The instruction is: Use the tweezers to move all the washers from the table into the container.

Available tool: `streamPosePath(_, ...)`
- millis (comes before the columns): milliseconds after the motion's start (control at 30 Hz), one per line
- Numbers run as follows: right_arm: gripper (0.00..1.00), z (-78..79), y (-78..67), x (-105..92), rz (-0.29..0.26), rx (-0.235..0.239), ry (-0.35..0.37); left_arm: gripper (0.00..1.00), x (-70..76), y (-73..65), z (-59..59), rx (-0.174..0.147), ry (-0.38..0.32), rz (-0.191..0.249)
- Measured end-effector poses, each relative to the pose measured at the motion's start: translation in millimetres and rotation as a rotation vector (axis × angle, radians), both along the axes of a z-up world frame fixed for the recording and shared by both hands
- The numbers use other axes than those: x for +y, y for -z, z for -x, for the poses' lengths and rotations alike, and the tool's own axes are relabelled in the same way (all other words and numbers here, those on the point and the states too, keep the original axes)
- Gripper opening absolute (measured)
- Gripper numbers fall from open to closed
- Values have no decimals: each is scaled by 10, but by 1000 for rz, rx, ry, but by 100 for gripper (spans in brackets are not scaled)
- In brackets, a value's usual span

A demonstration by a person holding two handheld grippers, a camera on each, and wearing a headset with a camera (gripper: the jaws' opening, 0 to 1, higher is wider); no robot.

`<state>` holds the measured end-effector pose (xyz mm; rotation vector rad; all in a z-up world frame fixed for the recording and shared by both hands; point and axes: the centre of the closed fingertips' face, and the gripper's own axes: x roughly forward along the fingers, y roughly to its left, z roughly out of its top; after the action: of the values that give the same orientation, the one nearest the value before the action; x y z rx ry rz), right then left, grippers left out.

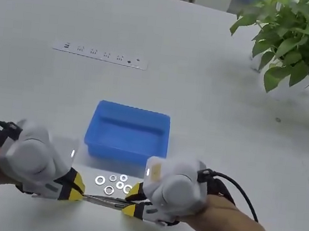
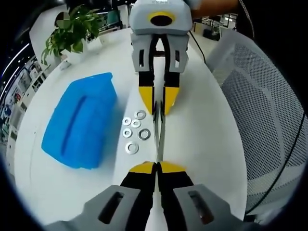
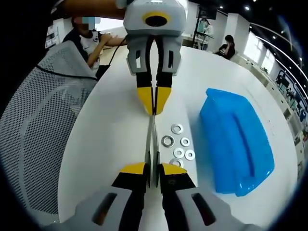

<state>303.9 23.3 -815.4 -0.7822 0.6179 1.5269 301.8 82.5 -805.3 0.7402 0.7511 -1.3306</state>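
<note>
Both pairs of jaws are closed on the tweezers. The left gripper pinches the narrow end and the right gripper clasps the two arms, so the tool lies stretched between them on the near side of the table. This looks like the tool being readied, with no washer picked up yet. Six washers, flat shiny rings, lie clustered just beyond the tweezers, near the blue container, which looks empty. Next, I judge, the tips must be aimed at one ring.

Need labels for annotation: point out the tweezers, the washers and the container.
tweezers [image 3: 151, 149], right gripper view, mid-shaft.
washers [image 2: 136, 123], left gripper view, the cluster's central washer.
container [image 1: 126, 146], head view, front wall.
</note>
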Motion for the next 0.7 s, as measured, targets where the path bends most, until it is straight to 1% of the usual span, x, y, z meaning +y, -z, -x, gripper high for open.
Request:
streamPosePath(233, 13, -3, 0, -3, 3, 0, 2, 5, -53, -164, -9, -9, 12, 8)
streamPosePath(433, 13, -14, -4, 5, 2, -6, 8, 5, -120, -328, -38, -40, 21, 12)
streamPosePath(500, 13, -15, -6, 9, 2, -7, 7, 5, -144, -390, -43, -47, 25, 20)
streamPosePath(600, 13, -25, -17, 20, -4, -14, 7, 5, -188, -477, -43, -50, 28, 38)
streamPosePath(700, 12, -26, -29, 32, -10, -15, 10, 5, -228, -547, -41, -52, 34, 44)
